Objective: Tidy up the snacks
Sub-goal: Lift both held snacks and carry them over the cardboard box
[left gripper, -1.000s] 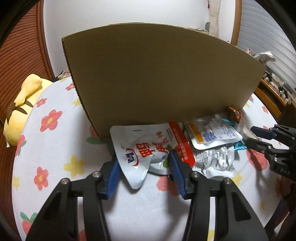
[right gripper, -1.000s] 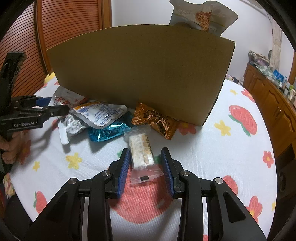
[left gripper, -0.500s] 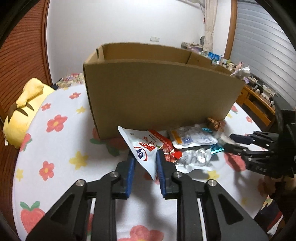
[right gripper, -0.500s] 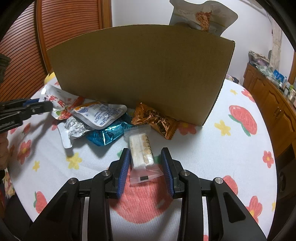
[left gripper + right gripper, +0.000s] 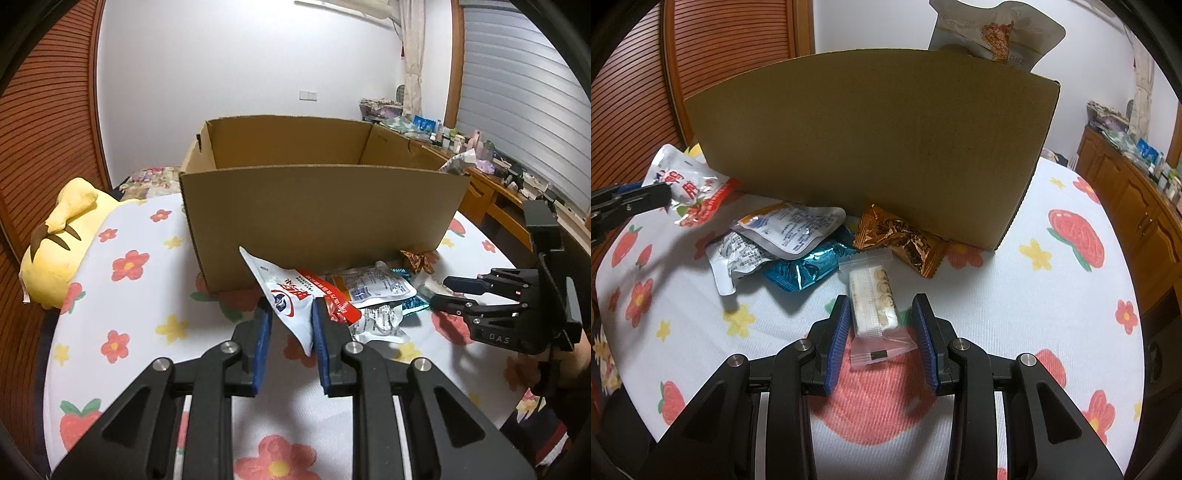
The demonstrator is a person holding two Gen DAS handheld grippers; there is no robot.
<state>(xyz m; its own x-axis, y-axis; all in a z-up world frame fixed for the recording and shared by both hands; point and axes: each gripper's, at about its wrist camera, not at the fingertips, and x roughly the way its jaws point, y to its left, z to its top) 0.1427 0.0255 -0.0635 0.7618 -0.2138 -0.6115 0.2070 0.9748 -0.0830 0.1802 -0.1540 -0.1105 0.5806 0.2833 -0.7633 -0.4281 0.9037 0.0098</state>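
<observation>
place: home, bedroom-like room | surface: flower-and-strawberry print cloth (image 5: 140, 295) underfoot of all | 9 o'clock: yellow plush toy (image 5: 62, 240), slatted wooden door (image 5: 40, 122) | 2 o'clock: wooden cabinet (image 5: 1126, 184) crowded with bottles and boxes, curtain (image 5: 412, 55) | 12 o'clock: white wall with switch plate (image 5: 307, 95)

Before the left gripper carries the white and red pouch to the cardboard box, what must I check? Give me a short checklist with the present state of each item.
1. Left gripper shut on the white and red pouch: ok; jaws have just closed on it.
2. Pouch lifted off the pile: ok, it hangs off the tablecloth.
3. Cardboard box open at the top: ok.
4. Free space inside the box: cannot tell, floor hidden.
5. Right gripper out of the path: ok, it sits low around the clear-wrapped biscuit.
6. Biscuit gripped: cannot tell.
</observation>
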